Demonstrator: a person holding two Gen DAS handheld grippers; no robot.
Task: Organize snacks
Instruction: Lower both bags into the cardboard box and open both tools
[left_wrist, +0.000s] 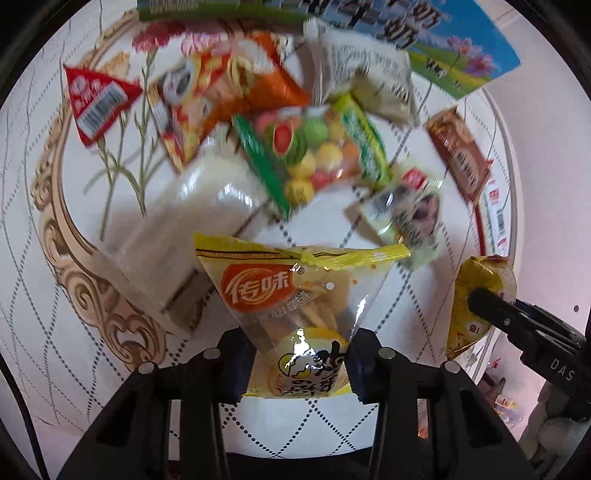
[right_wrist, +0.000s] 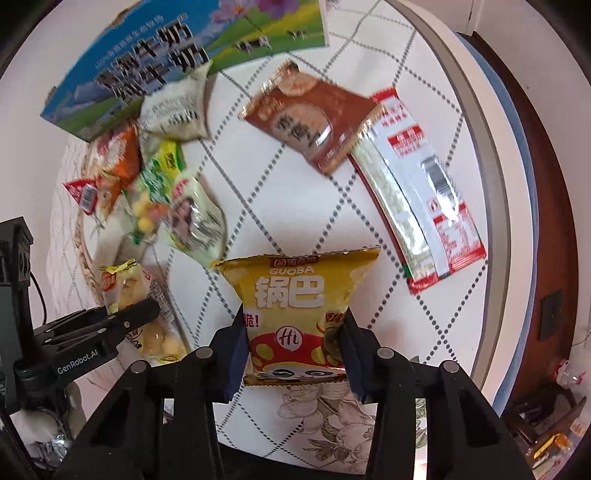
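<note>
Snacks are lying scattered over the patterned tablecloth (left_wrist: 44, 280) in the left wrist view, and the left gripper (left_wrist: 299, 354) is pinching a yellow egg-snack packet (left_wrist: 295, 295) by its lower end, jaws closed narrow on the film, so the sealed top is hanging free above the table. Beyond it, a fruit-candy bag (left_wrist: 314, 151), an orange packet (left_wrist: 236, 85) and a red triangular packet (left_wrist: 98, 99) are crowding together near a milk carton box (left_wrist: 454, 40), probably the gathering spot. At the right edge the other tool is carrying its own bag.

In the right wrist view, the right gripper (right_wrist: 295, 354) is clamping a yellow guoba bag (right_wrist: 299, 295) across its bottom, lifted clear of the cloth. A brown packet (right_wrist: 310, 118) and a long red-and-white sachet (right_wrist: 421, 206) are resting apart, near the table edge (right_wrist: 487, 155), not yet sorted. Holding one item per hand likely lets both travel to the pile together.
</note>
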